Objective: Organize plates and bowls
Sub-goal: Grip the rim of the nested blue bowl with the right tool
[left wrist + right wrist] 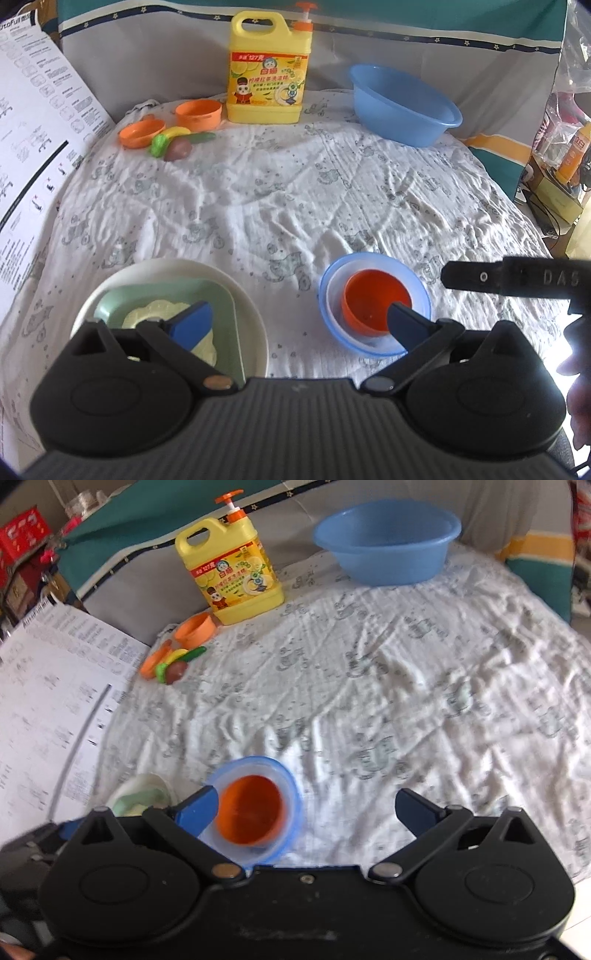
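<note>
Both the left gripper [299,325] and right gripper [308,810] gape wide, holding nothing. Just beyond them sit the nested bowls [375,308] — stacked plates [168,317] left of these, the blue basin [402,105] far behind.

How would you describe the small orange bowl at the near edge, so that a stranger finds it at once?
Start from the big yellow detergent jug at the back of the white cloth and come straight toward the near edge. There a light blue bowl holds a white bowl, and the orange bowl sits innermost. Unlike the orange dishes by the toy food, it is nested.
</note>
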{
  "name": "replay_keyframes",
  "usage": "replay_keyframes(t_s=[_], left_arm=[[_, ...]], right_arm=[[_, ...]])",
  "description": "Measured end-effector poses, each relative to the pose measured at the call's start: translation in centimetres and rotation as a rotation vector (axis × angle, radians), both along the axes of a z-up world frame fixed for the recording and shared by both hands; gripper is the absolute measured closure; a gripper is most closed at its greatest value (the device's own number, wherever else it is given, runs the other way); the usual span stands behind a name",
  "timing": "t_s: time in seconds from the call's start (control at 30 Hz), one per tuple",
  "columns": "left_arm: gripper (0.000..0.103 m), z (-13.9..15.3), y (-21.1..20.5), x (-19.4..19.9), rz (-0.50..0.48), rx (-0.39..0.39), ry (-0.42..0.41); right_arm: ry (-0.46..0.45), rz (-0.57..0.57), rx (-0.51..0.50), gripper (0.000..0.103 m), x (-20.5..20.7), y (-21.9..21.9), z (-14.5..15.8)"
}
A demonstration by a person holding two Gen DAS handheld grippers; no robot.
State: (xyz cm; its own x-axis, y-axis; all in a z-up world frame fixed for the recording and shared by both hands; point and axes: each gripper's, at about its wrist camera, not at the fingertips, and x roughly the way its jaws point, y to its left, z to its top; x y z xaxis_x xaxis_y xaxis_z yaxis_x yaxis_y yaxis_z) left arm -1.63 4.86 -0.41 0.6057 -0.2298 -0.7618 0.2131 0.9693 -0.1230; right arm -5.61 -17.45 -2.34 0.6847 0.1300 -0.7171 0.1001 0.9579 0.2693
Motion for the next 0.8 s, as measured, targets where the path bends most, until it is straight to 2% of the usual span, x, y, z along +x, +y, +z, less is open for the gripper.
replay_keyframes(t_s=[0.13,0.3,0.57,0.73,0.8], left_arm=[[0.0,-0.7,0.1,-0.3,0.002,-0.003,0.004],[0.0,-1.9,0.0,-0.5,-0.007,-0.021,0.013],[0.0,-3.1,-0.7,0.3,-0.035,-0.039,0.022],[0.0,-3.6,-1.0,1.2,-0.044,-0.057,0.028],[0.004,-3.8,-1.1,1.6,-0.043,-0.067,0.031]], right_arm=[[0.007,0.004,-0.015,0.0,-0.5,-0.3,-0.7],[0.065,-0.012,0.049,0.0,-0.2,-1.0,-1.7],[0.076,0.025,0.054,0.0,0.9,-0.3,-1.7],[0.092,0.039,0.065,0.007,2.2,0.0,-1.9],[0.097,0.045,0.06,0.011,2.7,0.3,-2.0]])
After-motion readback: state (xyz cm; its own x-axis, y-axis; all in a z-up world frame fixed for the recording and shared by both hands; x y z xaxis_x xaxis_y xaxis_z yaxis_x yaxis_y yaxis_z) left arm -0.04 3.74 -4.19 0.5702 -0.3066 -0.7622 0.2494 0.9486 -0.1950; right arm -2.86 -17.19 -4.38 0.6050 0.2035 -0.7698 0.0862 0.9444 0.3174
